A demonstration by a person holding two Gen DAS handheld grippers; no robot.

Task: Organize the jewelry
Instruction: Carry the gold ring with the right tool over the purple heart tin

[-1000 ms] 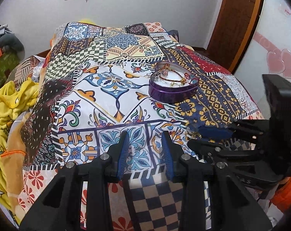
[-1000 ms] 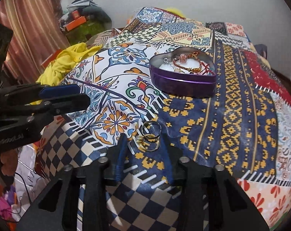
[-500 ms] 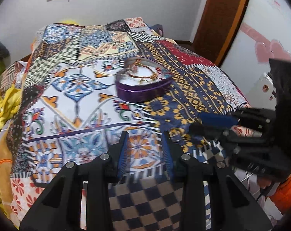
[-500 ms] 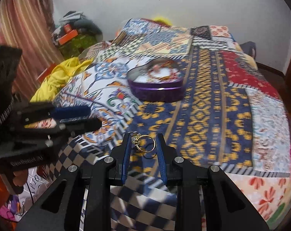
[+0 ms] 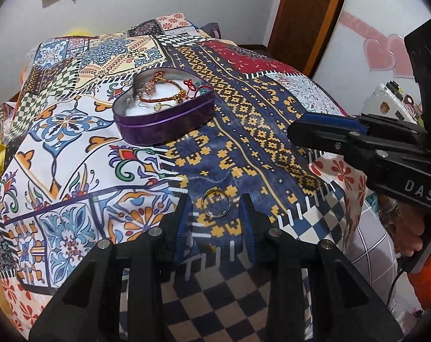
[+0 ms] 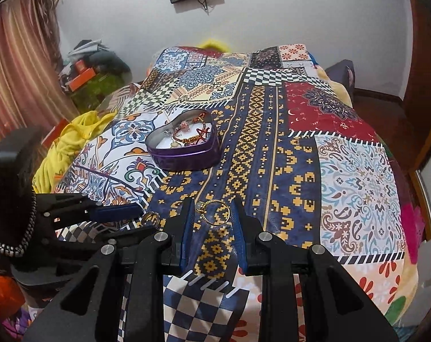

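Right wrist view: right gripper (image 6: 211,208) clamps gold ring (image 6: 217,213) above patchwork bedspread (image 6: 358,165). Left gripper (image 5: 215,211) open wide around silver ring (image 5: 216,205). Purple heart-shaped tin (image 6: 184,146) farther, white wall (image 6: 301,14) behind.

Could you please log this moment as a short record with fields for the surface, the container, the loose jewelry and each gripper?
surface: patchwork bedspread
container: heart-shaped purple tin, lid off, holding bracelets
loose jewelry: silver ring lying on the bedspread
left gripper: open, fingers on either side of the silver ring
right gripper: raised off the bedspread, gold ring clamped between its fingers
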